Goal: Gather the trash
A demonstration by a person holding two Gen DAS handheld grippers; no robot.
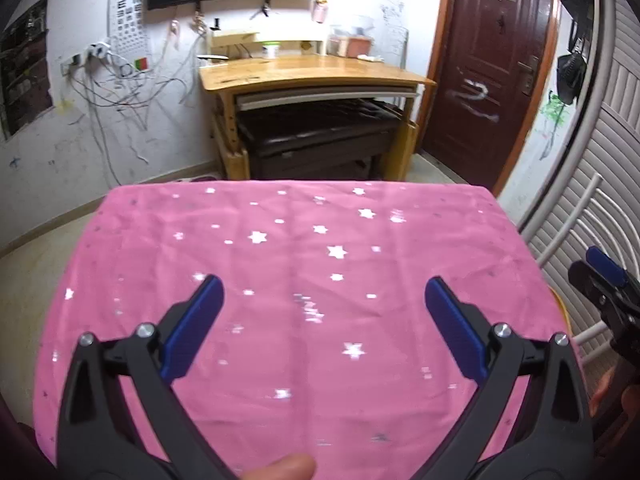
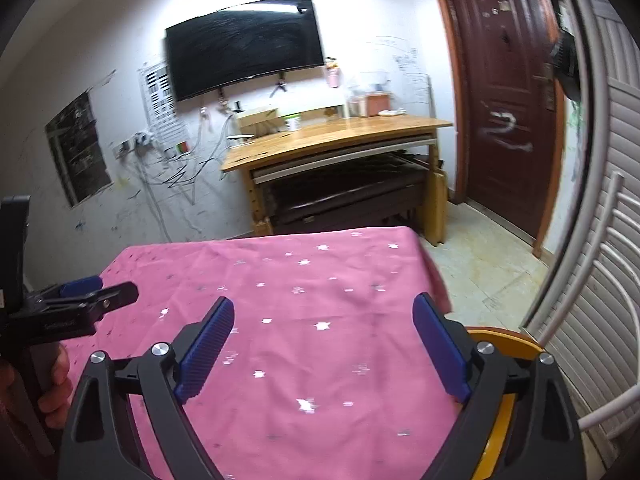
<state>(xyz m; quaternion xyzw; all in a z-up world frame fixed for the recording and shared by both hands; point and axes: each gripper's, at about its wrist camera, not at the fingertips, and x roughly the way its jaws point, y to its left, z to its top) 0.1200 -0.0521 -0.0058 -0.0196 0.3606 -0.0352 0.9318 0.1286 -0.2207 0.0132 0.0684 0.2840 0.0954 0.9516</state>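
Observation:
A table under a pink cloth with silver stars (image 1: 304, 248) fills the foreground of both views (image 2: 304, 304). No trash shows on it. My left gripper (image 1: 322, 292) is open and empty above the near part of the cloth. It also shows from the side at the left edge of the right wrist view (image 2: 96, 292). My right gripper (image 2: 322, 312) is open and empty above the cloth's near right part. Part of it shows at the right edge of the left wrist view (image 1: 604, 276).
A yellow round rim (image 2: 508, 344) sits beside the table's right edge, below my right gripper. A white chair frame (image 2: 608, 288) and a slatted wall are to the right. A wooden desk (image 1: 312, 72), a wall screen (image 2: 244, 44) and a brown door (image 1: 496, 60) stand beyond.

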